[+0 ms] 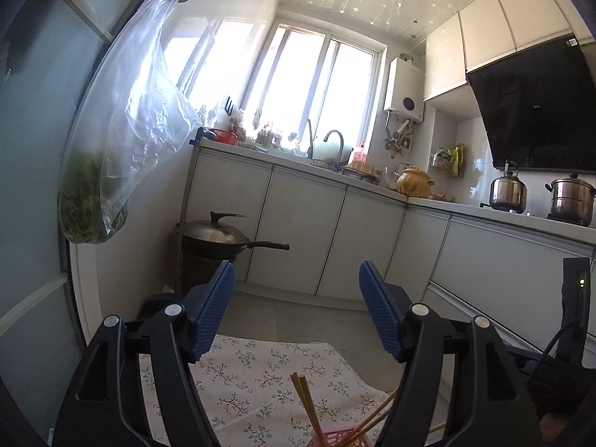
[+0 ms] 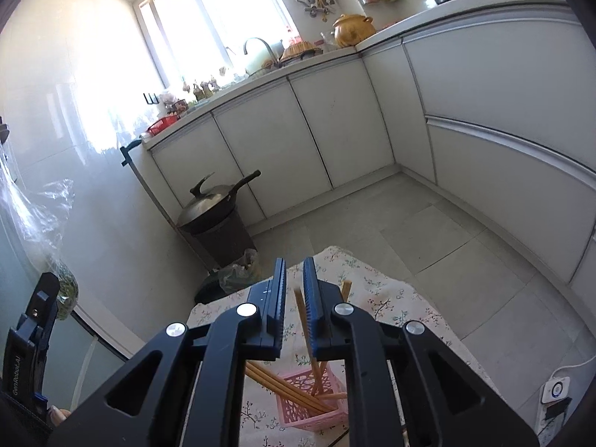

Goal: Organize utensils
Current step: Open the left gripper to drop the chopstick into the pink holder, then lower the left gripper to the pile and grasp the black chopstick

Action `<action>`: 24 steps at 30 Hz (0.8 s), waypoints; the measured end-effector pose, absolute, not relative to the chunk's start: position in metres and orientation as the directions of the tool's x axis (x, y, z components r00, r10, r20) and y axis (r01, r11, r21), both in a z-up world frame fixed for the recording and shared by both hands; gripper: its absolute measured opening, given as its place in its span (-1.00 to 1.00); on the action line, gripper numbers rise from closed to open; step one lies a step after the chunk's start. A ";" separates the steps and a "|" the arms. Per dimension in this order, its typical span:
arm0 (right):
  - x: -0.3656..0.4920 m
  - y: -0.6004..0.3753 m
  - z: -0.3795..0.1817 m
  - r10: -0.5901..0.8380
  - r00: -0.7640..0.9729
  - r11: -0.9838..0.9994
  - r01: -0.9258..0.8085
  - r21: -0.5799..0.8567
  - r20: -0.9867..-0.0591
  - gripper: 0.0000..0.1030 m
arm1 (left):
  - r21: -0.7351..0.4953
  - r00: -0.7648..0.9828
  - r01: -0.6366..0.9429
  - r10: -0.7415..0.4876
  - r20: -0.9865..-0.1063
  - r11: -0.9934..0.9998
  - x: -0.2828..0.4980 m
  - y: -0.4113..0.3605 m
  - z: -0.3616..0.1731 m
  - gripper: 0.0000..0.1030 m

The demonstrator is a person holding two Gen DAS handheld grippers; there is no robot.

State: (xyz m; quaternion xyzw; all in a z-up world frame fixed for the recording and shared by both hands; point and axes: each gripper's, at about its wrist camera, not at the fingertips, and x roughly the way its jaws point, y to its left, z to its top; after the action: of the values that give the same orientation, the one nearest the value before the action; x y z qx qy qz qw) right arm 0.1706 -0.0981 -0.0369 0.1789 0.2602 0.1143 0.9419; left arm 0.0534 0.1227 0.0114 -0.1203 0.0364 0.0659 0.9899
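Chopsticks: several wooden sticks (image 2: 298,395) sit in a pink lattice basket (image 2: 316,408) on the floral cloth (image 2: 391,298); some lean over the rim, one stands up btw your right tool's pads.
Right tool: your right tool (image 2: 294,290) has its jaws nearly together w/ one chopstick (image 2: 302,320) in the narrow gap. It looks pinched, but pad contact isn't clear, so can't tell for sure.
Left tool: your left tool (image 1: 296,287) is spread wide, holding nothing, aimed out at the kitchen above the cloth; stick tips (image 1: 301,391) and the basket rim (image 1: 335,437) show low in its view.
Surface: small surface under the cloth, basket toward its near end.
Handling: judged light, stiff, thin, smooth wood. Likely to twist or slide in the ribbed pads if you grip off-centre. Not fragile, though a hard side load could snap one.
Where to grip: upper third, pads square across the shaft, so the lower end drops into the basket w/o swinging.
Basket: light plastic, prob. tips or skids if a stick catches the lattice; your free left tool could steady the rim.
Risk: leaning sticks near the rim may get knocked out, so lower straight down.
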 end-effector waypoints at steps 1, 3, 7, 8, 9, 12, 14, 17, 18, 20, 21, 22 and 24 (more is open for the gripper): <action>0.170 -0.096 -0.038 0.309 0.836 0.911 -0.123 0.394 -0.453 -0.75 | -0.224 0.988 -0.140 0.120 -0.101 0.964 0.055 0.122 0.011 0.32; 0.163 -0.093 -0.036 0.297 0.844 0.920 -0.127 0.371 -0.447 -0.75 | -0.212 0.986 -0.137 0.113 -0.121 0.968 0.056 0.121 0.009 0.34; 0.145 -0.095 -0.023 0.275 0.866 0.931 -0.132 0.340 -0.418 -0.75 | -0.210 0.987 -0.122 0.096 -0.130 0.970 0.052 0.117 0.011 0.39; 0.140 -0.096 -0.020 0.267 0.872 0.936 -0.132 0.327 -0.411 -0.70 | -0.202 0.987 -0.120 0.095 -0.129 0.972 0.051 0.115 0.012 0.42; 0.137 -0.096 -0.018 0.260 0.876 0.939 -0.131 0.317 -0.406 -0.66 | -0.195 0.987 -0.117 0.093 -0.129 0.974 0.049 0.113 0.013 0.46; 0.123 -0.097 -0.013 0.238 0.891 0.949 -0.129 0.288 -0.386 -0.39 | -0.172 0.987 -0.111 0.088 -0.138 0.979 0.046 0.107 0.016 0.53; 0.116 -0.098 -0.010 0.226 0.897 0.955 -0.126 0.270 -0.380 -0.37 | -0.156 0.986 -0.112 0.090 -0.143 0.981 0.044 0.103 0.016 0.61; 0.105 -0.102 -0.007 0.214 0.904 0.959 -0.123 0.255 -0.370 -0.18 | -0.142 0.984 -0.120 0.099 -0.146 0.983 0.040 0.100 0.018 0.71; 0.100 -0.103 -0.007 0.208 0.907 0.962 -0.122 0.244 -0.366 -0.12 | -0.138 0.984 -0.119 0.099 -0.149 0.983 0.039 0.100 0.019 0.74; 0.094 -0.104 -0.006 0.192 0.911 0.968 -0.115 0.221 -0.365 -0.05 | -0.131 0.982 -0.126 0.105 -0.155 0.983 0.037 0.099 0.021 0.80; 0.090 -0.105 -0.007 0.183 0.912 0.971 -0.110 0.212 -0.367 -0.01 | -0.127 0.981 -0.129 0.108 -0.160 0.983 0.036 0.099 0.021 0.83; 0.088 -0.106 -0.007 0.176 0.912 0.973 -0.105 0.205 -0.370 0.02 | -0.125 0.980 -0.131 0.109 -0.167 0.984 0.036 0.099 0.021 0.83; 0.084 -0.107 -0.009 0.163 0.912 0.977 -0.096 0.191 -0.376 0.09 | -0.128 0.978 -0.127 0.103 -0.179 0.984 0.034 0.099 0.020 0.85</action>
State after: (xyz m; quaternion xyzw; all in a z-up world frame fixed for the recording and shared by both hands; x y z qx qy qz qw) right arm 0.0844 -0.1074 -0.0085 0.0846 0.1988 0.0664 0.9741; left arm 0.0337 0.0994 0.0203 -0.0695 0.0860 0.0579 0.9922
